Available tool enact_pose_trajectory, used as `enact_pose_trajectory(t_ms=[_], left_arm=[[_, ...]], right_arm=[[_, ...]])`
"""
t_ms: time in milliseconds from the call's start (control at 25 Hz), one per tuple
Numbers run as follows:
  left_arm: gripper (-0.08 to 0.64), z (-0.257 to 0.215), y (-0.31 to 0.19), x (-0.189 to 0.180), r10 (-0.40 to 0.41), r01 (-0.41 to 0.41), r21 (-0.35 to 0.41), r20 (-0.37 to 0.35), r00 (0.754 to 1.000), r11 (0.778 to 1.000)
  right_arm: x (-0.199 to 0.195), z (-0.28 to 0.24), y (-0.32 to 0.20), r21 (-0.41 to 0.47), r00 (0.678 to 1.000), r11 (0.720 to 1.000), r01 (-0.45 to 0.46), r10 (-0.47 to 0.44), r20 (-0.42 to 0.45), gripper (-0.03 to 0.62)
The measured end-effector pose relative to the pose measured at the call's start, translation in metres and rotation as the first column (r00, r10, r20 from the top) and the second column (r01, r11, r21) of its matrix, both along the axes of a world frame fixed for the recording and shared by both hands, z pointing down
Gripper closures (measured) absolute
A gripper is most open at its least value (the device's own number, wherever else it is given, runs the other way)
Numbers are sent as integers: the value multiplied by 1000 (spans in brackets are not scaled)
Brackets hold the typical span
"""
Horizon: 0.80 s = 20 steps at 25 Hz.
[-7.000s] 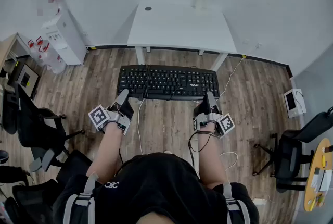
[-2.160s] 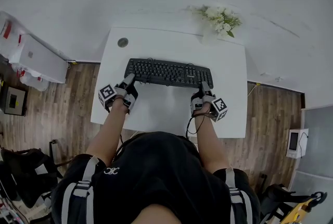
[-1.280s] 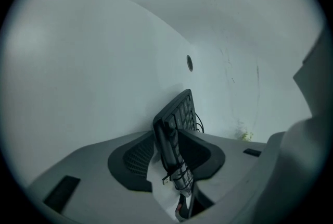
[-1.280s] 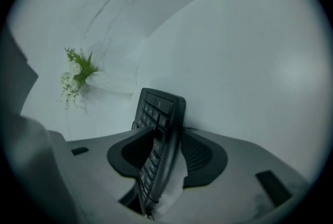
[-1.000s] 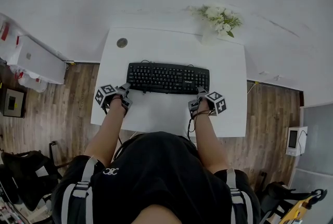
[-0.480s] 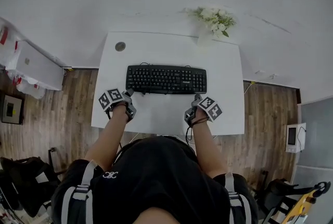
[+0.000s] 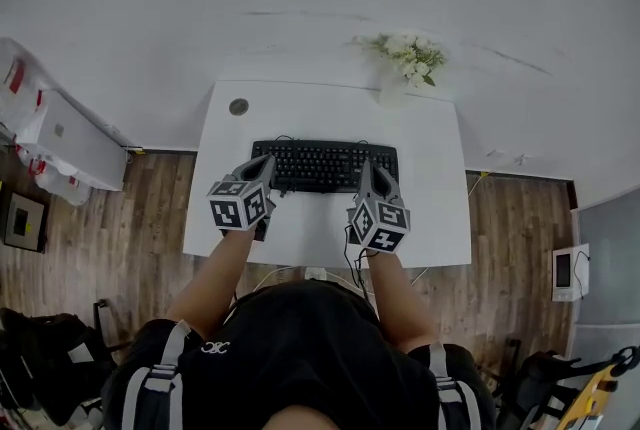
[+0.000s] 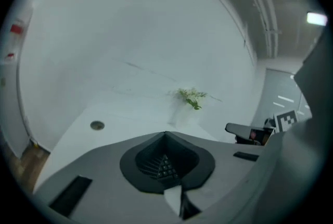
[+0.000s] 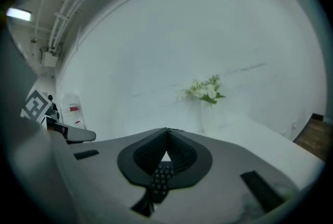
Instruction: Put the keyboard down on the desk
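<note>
White flowers (image 7: 406,50) stand behind the black keyboard (image 7: 320,164).

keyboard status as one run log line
keyboard: on desk | left claw: shut, empty | right claw: shut, empty

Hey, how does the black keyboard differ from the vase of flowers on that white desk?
The black rectangular keyboard lies flat in the middle of the white desk; the pale vase of white flowers stands upright at the far right corner. The keyboard spans much of the desk's width; the vase takes a small spot. The keyboard is dark against the desk; the vase nearly blends in. Both rest on the desk.
</note>
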<state>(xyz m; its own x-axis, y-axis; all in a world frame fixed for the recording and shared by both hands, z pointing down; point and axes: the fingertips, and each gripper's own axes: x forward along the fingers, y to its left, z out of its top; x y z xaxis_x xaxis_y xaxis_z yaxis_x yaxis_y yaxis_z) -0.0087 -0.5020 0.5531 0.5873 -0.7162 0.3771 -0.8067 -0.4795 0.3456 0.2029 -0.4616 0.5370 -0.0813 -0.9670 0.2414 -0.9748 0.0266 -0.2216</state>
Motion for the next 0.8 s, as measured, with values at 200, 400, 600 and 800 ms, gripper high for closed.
enact_pose_trajectory(t_ms=[200,400,600,800], left_arm=[[560,-75,17,17,62,-80,258,76,995,963],[560,-113,29,19,94,-121,369,92,991,921],[560,-101,31,12,73,-98,329,86,994,939],[560,-100,36,17,80,-108,337,95,992,935]], right_arm=[[-28,-72,8,184,994,978,100,-105,21,592],[-25,-105,17,252,998,966,55,-60,13,592],[-26,-107,20,251,999,967,40,-39,-7,592],[-23,-102,22,232,999,972,37,-35,-16,592]])
